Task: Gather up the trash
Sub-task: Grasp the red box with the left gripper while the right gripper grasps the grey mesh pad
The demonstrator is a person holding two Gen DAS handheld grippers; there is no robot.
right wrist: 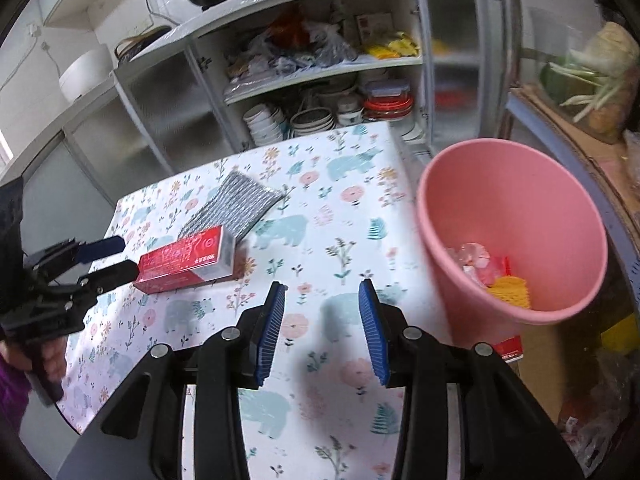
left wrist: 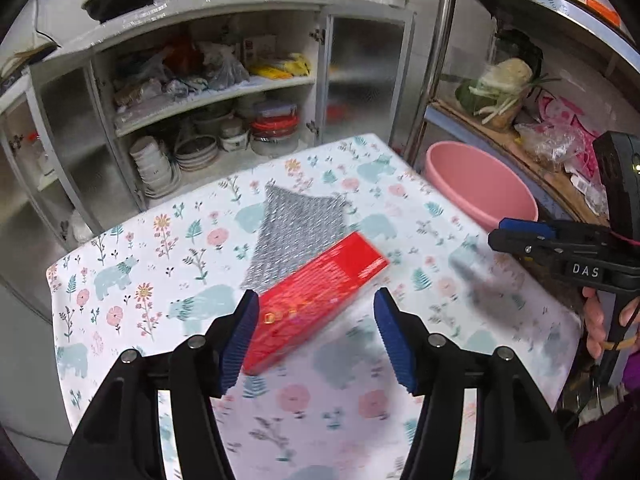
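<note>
A red carton point(left wrist: 320, 288) lies on the floral tablecloth point(left wrist: 160, 264), its near end between the fingers of my left gripper point(left wrist: 316, 304), which is open; the pads stand off its sides. Beyond it lies a silver-grey foil pouch point(left wrist: 296, 232). In the right wrist view, the carton point(right wrist: 188, 260) and pouch point(right wrist: 236, 204) sit left of centre, with my left gripper point(right wrist: 126, 257) at the carton's left end. My right gripper point(right wrist: 322, 292) hovers open over bare cloth, holding nothing. A pink bin point(right wrist: 500, 208) stands just right of the table, with several wrappers point(right wrist: 496, 276) inside.
Behind the table is a cabinet point(left wrist: 208, 92) with open shelves of bowls, containers and bags. A metal rack point(left wrist: 500, 120) with vegetables and plastic bags stands to the right behind the bin point(left wrist: 480, 184). My right gripper point(left wrist: 498, 232) appears at the right edge. A red packet point(right wrist: 510, 348) lies below the bin.
</note>
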